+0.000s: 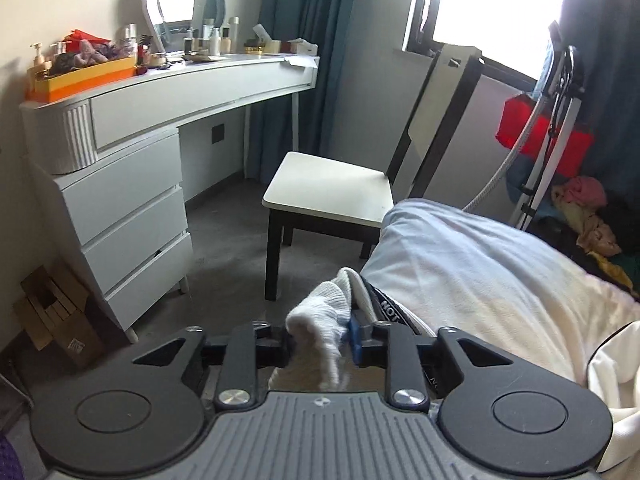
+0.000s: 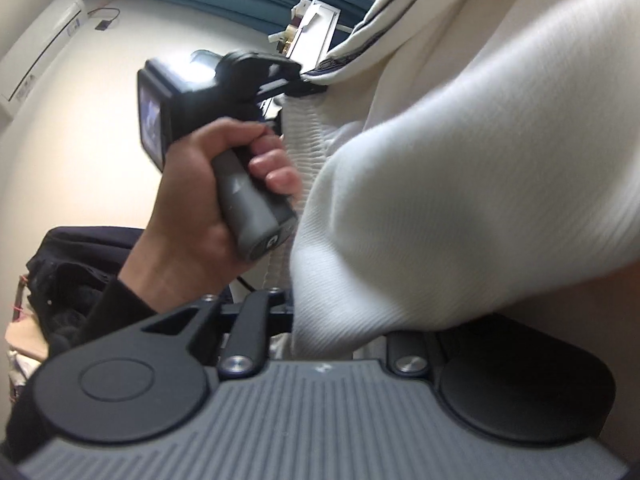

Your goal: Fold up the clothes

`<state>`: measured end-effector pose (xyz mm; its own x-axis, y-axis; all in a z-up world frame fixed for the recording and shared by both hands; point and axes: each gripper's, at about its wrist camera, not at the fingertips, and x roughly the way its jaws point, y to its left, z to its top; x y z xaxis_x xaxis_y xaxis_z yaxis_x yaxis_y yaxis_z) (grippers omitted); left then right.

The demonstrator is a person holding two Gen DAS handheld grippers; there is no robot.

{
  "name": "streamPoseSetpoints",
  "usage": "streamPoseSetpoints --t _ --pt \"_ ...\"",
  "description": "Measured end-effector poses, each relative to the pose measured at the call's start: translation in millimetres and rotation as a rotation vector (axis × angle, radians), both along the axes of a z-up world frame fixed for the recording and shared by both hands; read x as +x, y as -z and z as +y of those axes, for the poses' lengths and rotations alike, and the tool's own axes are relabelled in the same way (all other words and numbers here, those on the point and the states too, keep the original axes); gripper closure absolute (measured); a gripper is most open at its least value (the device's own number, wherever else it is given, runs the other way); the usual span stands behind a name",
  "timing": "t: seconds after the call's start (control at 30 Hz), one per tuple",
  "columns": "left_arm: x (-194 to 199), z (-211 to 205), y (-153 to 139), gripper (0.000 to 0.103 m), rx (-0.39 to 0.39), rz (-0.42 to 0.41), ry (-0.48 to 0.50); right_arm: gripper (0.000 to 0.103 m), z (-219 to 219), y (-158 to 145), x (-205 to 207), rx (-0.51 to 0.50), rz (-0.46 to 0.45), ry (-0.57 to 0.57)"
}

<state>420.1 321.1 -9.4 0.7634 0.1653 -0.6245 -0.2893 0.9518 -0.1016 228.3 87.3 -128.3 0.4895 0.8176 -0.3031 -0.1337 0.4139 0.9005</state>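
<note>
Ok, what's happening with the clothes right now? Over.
Left gripper shut on white garment. Right gripper buried in same cloth, state unclear. Garment held up, not folded yet. Nothing blocking.

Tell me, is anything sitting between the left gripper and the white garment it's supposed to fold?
Nothing visible does. The left gripper is already shut on a bunched ribbed edge of the white garment, with no gap. The right wrist view shows the same gripper biting the garment's striped edge.
</note>
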Motion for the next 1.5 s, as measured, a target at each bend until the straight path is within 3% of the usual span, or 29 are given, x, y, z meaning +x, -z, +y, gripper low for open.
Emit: streamPoseSetpoints --t 0.03,0.07,0.1,0.13,0.3,0.53,0.6,0.7,0.87,1.07,1.17,1.5 --pt "-10.2 -0.6 -9.3 0.056 0.007 -0.007 -0.01 0.045 -2.2 -5.0 -2.4 -0.021 0.0 0.002" --pt "-20.4 -1.2 -18.6 0.05 0.013 -0.014 -0.019 0.036 -5.1 -11.6 -6.8 -0.045 -0.006 -0.001" --pt "-32.8 -1.8 -28.5 0.037 0.014 -0.026 -0.023 0.024 -8.4 -18.8 -13.8 -0.064 -0.02 -0.01" --pt "-47.1 -3.9 -38.0 0.032 0.011 -0.044 -0.014 0.021 -12.7 -26.5 -21.9 -0.081 -0.042 -0.023" --pt "-127.6 -21.4 -80.5 0.027 0.002 -0.119 0.034 0.02 -45.6 -72.5 -74.4 -0.264 -0.178 -0.028" --pt "-260.8 -91.9 -122.1 0.022 0.04 -0.238 0.14 0.019 -116.7 -133.7 -133.8 -0.45 -0.345 0.119" --pt "-294.9 -118.9 -121.6 0.021 0.055 -0.249 0.176 0.017 -139.8 -148.2 -153.9 -0.479 -0.384 0.188" --pt "-342.4 -161.1 -116.3 0.02 0.091 -0.278 0.231 0.0 -177.8 -165.9 -183.4 -0.511 -0.419 0.277" --pt "-395.8 -226.3 -98.9 0.019 0.141 -0.327 0.313 0.0 -229.3 -179.1 -209.2 -0.63 -0.503 0.366" --pt "-422.8 -261.6 -64.1 0.018 0.109 -0.35 0.352 0.0 -273.1 -168.6 -229.8 -0.761 -0.582 0.42" --pt "-421.7 -274.1 -46.8 0.018 0.105 -0.314 0.4 0.0 -289.3 -153.9 -232.0 -0.788 -0.583 0.428" --pt "-329.8 -271.3 -16.5 0.02 0.032 -0.177 0.429 0.0 -316.2 -107.2 -209.4 -0.769 -0.484 0.442"
